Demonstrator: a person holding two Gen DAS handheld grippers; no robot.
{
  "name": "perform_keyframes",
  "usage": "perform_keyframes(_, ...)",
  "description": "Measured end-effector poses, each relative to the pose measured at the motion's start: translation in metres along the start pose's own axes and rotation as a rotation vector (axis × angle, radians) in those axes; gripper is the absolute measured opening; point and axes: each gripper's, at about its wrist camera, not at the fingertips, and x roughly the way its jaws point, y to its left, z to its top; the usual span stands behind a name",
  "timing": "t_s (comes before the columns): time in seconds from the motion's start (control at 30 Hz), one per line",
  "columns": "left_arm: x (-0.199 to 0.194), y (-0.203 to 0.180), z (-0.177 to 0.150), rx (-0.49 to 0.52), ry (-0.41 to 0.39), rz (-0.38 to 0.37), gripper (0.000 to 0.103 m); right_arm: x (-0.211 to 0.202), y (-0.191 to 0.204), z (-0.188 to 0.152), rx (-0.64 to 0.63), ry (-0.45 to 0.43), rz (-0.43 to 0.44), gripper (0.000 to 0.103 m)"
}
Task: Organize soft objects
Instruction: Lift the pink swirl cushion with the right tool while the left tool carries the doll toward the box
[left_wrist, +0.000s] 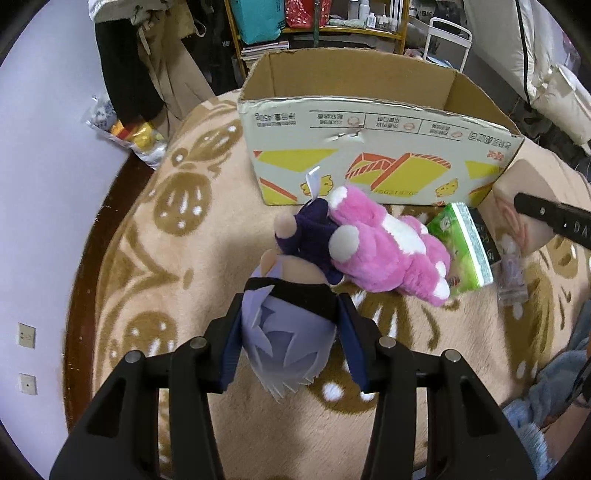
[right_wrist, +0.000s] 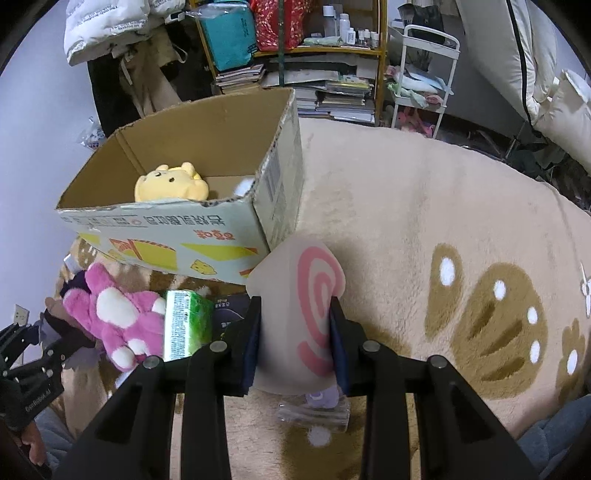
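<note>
My left gripper (left_wrist: 286, 332) is shut on the lavender-haired head of a plush doll (left_wrist: 288, 339) in dark purple clothes, lying on the blanket. A pink and white plush (left_wrist: 388, 247) lies against it; it also shows in the right wrist view (right_wrist: 114, 317). My right gripper (right_wrist: 295, 332) is shut on a beige cushion with a pink swirl (right_wrist: 299, 314), also seen at the right of the left wrist view (left_wrist: 517, 206). An open cardboard box (left_wrist: 369, 140) stands behind; it holds a yellow bear plush (right_wrist: 170, 182).
A green tissue pack (left_wrist: 461, 243) lies beside the pink plush. A small clear packet (right_wrist: 317, 410) lies under the cushion. The beige patterned blanket (right_wrist: 443, 221) covers a round table. Shelves, clothes and a white cart stand behind.
</note>
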Motion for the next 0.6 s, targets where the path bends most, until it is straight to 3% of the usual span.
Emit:
perform_keyframes(0.1, -0.007, 0.004, -0.002, -0.016, -0.021, 0.014, 0.047, -0.005, 0.002, -0.001, 0.005, -0.004, 0.032, 0.035)
perform_keyframes(0.27, -0.025, 0.012, -0.005, -0.064, -0.097, 0.100, 0.047, -0.015, 0.007, -0.003, -0.012, -0.037, 0.051, 0.035)
perform_keyframes(0.47, -0.055, 0.009, -0.007, -0.065, -0.234, 0.141, 0.047, -0.047, 0.012, -0.001, -0.023, -0.183, 0.119, 0.035)
perform_keyframes(0.6, -0.072, 0.009, -0.007, -0.074, -0.330, 0.126, 0.047, -0.065, 0.017, -0.003, -0.040, -0.269, 0.141, 0.035)
